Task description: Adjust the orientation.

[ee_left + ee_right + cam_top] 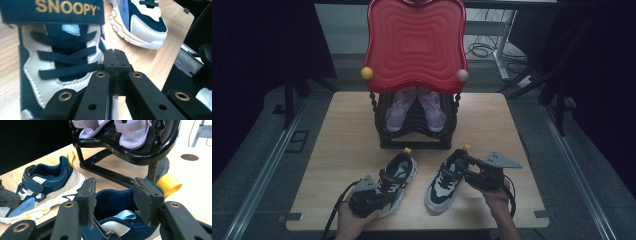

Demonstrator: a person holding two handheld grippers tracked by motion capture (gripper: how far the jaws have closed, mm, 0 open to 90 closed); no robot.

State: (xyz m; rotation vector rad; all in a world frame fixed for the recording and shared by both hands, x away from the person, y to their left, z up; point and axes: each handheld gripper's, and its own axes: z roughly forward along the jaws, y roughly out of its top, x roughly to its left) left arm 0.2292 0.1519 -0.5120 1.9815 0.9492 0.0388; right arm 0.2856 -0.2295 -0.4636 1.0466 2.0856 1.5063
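Two navy/white kids' sneakers on the table point(337, 130), in front of the black shoe rack point(417, 131).

Left sneaker point(396, 176): long axis runs near-left to far-right in the high view, toe toward the person, heel with yellow pull tab toward the rack. Right sneaker point(446, 181): same heading, roughly parallel, a gap of bare table between them. Heels-to-rack looks like staging for a heel-first slide onto a shelf, my read.

Left tongs point(115, 55): jaws fully closed, pads meeting. They sit at the toe-side edge of the left sneaker by the laces; whether fabric is pinched between them can't be told, as the contact is hidden. Looks more like steadying than lifting.

Right tongs point(117, 201): jaws partway apart, straddling the right sneaker's heel collar, one pad on each side of the opening. Pads look near the collar; can't confirm they're pressing. The collar is a stiff rim, a sensible pick point.

Pink sandals point(416, 108) occupy a rack shelf under the red top point(416, 42).
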